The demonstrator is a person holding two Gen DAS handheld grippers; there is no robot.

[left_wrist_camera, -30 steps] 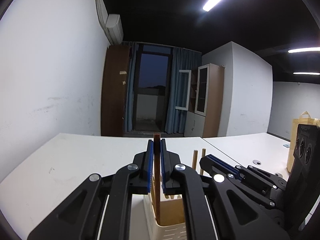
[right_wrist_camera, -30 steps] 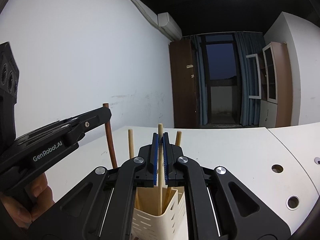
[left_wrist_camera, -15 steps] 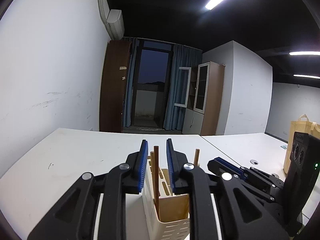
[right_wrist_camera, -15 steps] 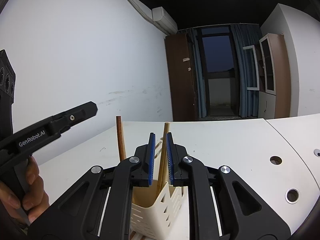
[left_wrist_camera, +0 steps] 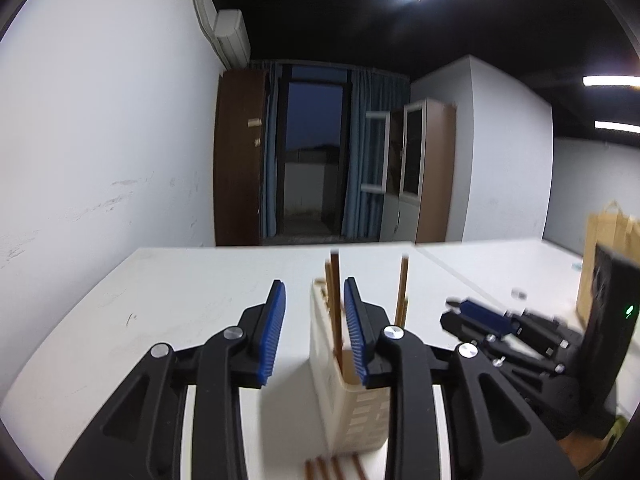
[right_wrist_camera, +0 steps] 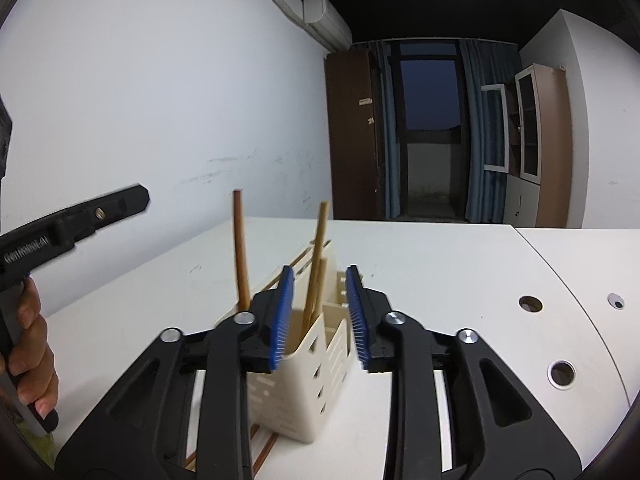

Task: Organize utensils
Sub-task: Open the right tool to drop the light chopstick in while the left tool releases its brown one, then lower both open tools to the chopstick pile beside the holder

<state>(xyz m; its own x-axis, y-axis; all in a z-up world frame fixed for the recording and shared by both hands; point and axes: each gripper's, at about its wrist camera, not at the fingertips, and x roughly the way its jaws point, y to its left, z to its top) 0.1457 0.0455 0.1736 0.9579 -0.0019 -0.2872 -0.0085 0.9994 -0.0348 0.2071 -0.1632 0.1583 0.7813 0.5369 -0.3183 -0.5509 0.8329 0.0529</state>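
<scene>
Left wrist view: left gripper (left_wrist_camera: 314, 330) and right gripper (right_wrist_camera: 320, 316) both spread, straddling the cream holder's (left_wrist_camera: 352, 412) rim.

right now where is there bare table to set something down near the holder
Bare white tabletop lies right of the cream slotted plastic holder, up to the round cable holes, and left of it. Crowded in front, where brown wooden chopsticks lie.

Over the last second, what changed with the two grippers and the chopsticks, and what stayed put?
Both let go: the left gripper opened off the dark chopstick, the right gripper off the light chopstick. Both sticks now stand in the cream holder, and the grippers have drawn back. The holder and the white table stayed put.
</scene>
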